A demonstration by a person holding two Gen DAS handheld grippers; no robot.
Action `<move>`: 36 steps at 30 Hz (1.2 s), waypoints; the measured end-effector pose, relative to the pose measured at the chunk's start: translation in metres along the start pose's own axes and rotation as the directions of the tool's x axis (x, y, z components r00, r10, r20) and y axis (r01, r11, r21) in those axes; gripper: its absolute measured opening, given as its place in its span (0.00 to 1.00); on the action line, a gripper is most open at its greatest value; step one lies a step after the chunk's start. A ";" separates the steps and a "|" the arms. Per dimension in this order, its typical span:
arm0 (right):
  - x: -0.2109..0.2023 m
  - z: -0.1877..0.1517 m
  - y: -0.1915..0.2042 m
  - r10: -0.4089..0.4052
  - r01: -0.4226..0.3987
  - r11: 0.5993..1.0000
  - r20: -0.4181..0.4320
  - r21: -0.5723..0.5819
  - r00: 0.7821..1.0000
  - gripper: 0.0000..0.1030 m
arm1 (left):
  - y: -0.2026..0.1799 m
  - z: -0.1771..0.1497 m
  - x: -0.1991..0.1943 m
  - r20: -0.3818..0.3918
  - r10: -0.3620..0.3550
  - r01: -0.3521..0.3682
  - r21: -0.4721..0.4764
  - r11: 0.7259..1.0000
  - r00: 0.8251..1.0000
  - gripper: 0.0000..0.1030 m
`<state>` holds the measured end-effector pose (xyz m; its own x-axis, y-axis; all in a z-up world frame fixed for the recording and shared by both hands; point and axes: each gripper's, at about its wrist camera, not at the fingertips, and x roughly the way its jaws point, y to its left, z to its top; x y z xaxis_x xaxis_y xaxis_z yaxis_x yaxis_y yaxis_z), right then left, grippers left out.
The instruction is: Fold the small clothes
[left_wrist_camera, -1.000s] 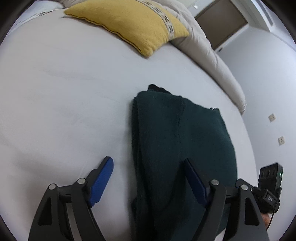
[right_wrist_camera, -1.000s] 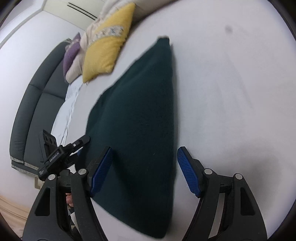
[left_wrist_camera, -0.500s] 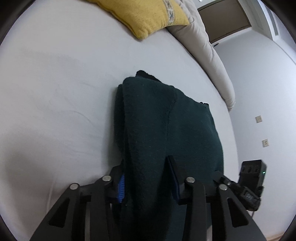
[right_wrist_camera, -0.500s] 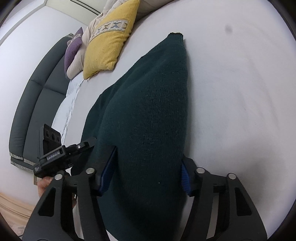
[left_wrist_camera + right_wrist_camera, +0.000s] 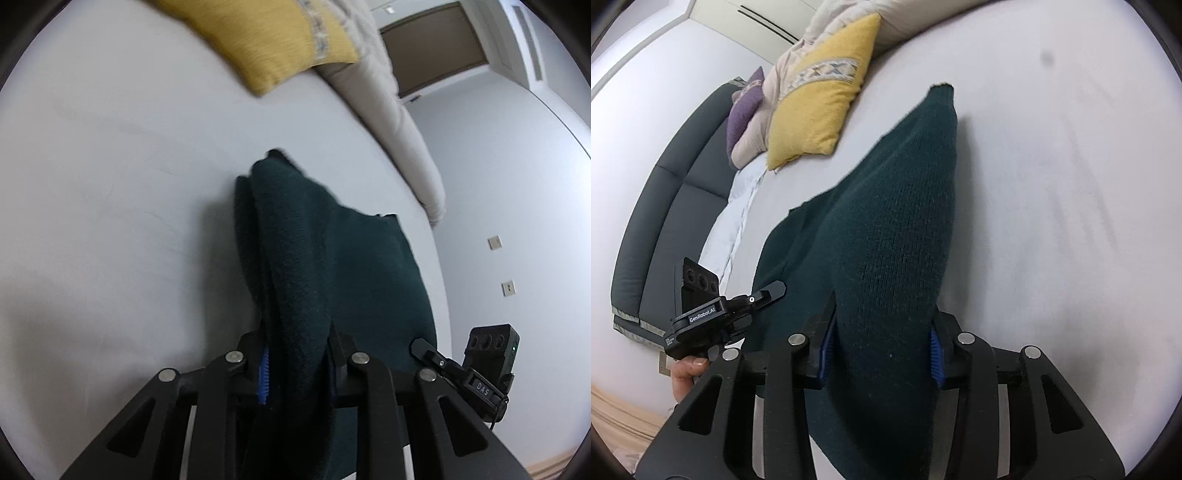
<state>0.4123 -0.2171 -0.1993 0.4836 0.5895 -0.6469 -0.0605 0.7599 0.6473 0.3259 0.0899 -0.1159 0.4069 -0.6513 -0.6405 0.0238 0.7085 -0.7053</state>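
Observation:
A dark green knitted garment (image 5: 332, 258) lies folded lengthwise on the white bed (image 5: 110, 184). My left gripper (image 5: 297, 354) is shut on its near left edge, which is lifted off the sheet. In the right wrist view the same garment (image 5: 894, 221) rises in a ridge toward the camera. My right gripper (image 5: 882, 347) is shut on its near right edge. The far end of the garment still rests on the bed (image 5: 1052, 184). The left gripper shows at the left of the right wrist view (image 5: 713, 317), held by a hand.
A yellow cushion (image 5: 266, 37) and a beige duvet (image 5: 388, 122) lie at the head of the bed. In the right wrist view a yellow cushion (image 5: 820, 96), a purple cushion (image 5: 742, 114) and a dark grey headboard (image 5: 665, 192) are on the left.
Both grippers went from open, straddling the garment's near edge, to shut on it. The near edge has since been lifted off the bed.

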 end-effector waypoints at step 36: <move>-0.150 -0.228 -0.061 0.136 -0.146 0.974 0.066 0.172 0.988 0.36 | -0.033 -0.217 -0.015 -0.083 0.007 -0.006 0.009 1.000 0.997 0.27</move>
<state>0.1443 -0.2901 -0.2336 0.5274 0.6683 -0.5247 0.0210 0.6071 0.7943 0.1206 0.0175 -0.1488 0.3301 -0.6665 -0.6684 0.0290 0.7150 -0.6986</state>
